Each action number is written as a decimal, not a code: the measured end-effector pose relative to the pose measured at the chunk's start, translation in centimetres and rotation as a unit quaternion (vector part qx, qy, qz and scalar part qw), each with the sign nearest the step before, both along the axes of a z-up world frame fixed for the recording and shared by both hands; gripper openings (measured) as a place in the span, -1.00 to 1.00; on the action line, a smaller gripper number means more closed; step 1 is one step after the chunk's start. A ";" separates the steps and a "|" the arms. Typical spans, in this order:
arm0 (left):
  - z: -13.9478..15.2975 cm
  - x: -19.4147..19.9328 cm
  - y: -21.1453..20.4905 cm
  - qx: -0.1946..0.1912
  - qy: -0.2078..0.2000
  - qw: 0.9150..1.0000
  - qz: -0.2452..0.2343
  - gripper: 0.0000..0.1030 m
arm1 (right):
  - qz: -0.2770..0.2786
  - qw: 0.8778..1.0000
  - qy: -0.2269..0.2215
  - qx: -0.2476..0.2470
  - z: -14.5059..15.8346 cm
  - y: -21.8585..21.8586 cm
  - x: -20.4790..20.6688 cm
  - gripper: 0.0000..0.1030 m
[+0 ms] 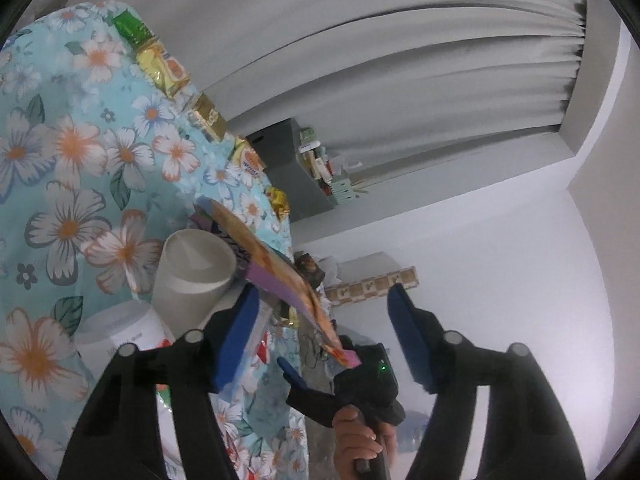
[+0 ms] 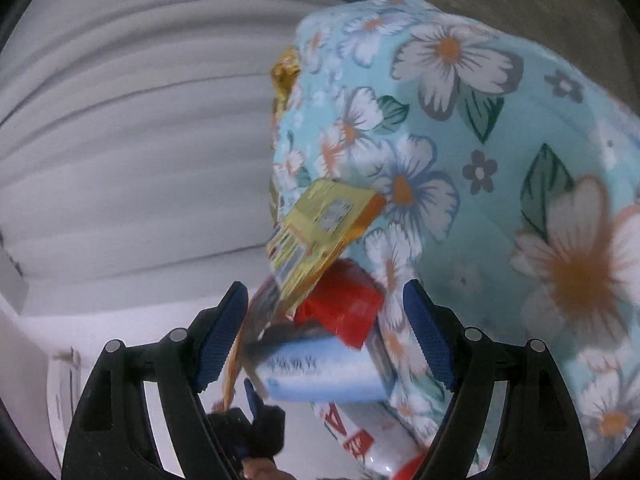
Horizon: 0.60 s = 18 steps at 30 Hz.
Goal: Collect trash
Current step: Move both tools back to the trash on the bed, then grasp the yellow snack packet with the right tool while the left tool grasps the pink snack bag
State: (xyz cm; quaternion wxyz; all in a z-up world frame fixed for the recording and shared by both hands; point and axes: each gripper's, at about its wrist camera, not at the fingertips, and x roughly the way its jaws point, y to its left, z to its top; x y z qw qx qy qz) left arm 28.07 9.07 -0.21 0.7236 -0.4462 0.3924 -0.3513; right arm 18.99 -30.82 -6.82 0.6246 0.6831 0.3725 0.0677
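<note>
Spreading wide, the left gripper point(image 1: 320, 336) holds nothing in the left wrist view; its blue pads point(image 1: 236, 340) stand apart, and the left one sits just beside a white paper cup point(image 1: 192, 276) on the floral tablecloth point(image 1: 80, 152). A flat purple-and-orange wrapper point(image 1: 280, 276) runs as a long diagonal from the cup toward the other gripper point(image 1: 340, 356), where its lower end meets that black tool; whether it is pinched there cannot be told. A hand point(image 1: 356, 436) grips that tool's handle. Green and gold packets point(image 1: 160, 60) line the cloth's edge beyond the cup.

In the right wrist view, the right gripper point(image 2: 326, 332) also stands spread. Between its pads, beside the floral tablecloth point(image 2: 480, 140), lie a yellow wrapper point(image 2: 320, 228) slanting up and right, a red packet point(image 2: 344, 304) and a pale blue pack point(image 2: 320, 372); blur hides any contact.
</note>
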 end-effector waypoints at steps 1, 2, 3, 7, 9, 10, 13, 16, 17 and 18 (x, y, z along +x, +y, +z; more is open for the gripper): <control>-0.3 0.1 -0.1 0.001 0.000 1.000 0.002 0.11 | -0.003 1.000 0.002 0.005 -0.3 0.1 0.4 0.38; -0.5 0.2 -0.2 0.001 0.000 1.000 0.002 0.08 | -0.006 1.000 0.004 0.010 -0.5 0.1 0.3 0.33; -0.8 0.4 -0.3 0.000 0.003 1.000 0.000 -0.01 | -0.008 1.000 0.003 0.016 -0.8 0.2 0.6 0.29; -1.4 0.9 -0.7 -0.004 0.010 1.000 -0.005 -0.34 | -0.023 0.999 0.002 0.046 -2.0 0.4 1.3 -0.01; -1.6 1.0 -0.9 -0.005 0.009 1.000 -0.008 -0.46 | -0.027 0.997 -0.003 0.066 -2.7 0.4 1.4 -0.15; -1.6 1.0 -0.9 -0.005 0.008 1.000 -0.010 -0.54 | -0.028 0.997 -0.005 0.072 -2.8 0.3 1.4 -0.27; -1.7 1.0 -1.1 -0.008 0.002 1.000 -0.018 -0.72 | -0.031 0.996 -0.010 0.088 -3.3 0.2 1.4 -0.55; -1.8 0.9 -1.0 -0.014 -0.003 1.000 -0.022 -0.84 | -0.035 0.994 -0.016 0.098 -3.6 0.0 1.1 -0.76; -1.8 0.9 -1.0 -0.016 -0.004 1.000 -0.022 -0.87 | -0.036 0.994 -0.020 0.099 -3.6 -0.1 0.9 -0.79; -1.8 0.8 -1.0 -0.017 -0.006 1.000 -0.022 -0.91 | -0.039 0.994 -0.023 0.099 -3.5 -0.2 0.6 -0.81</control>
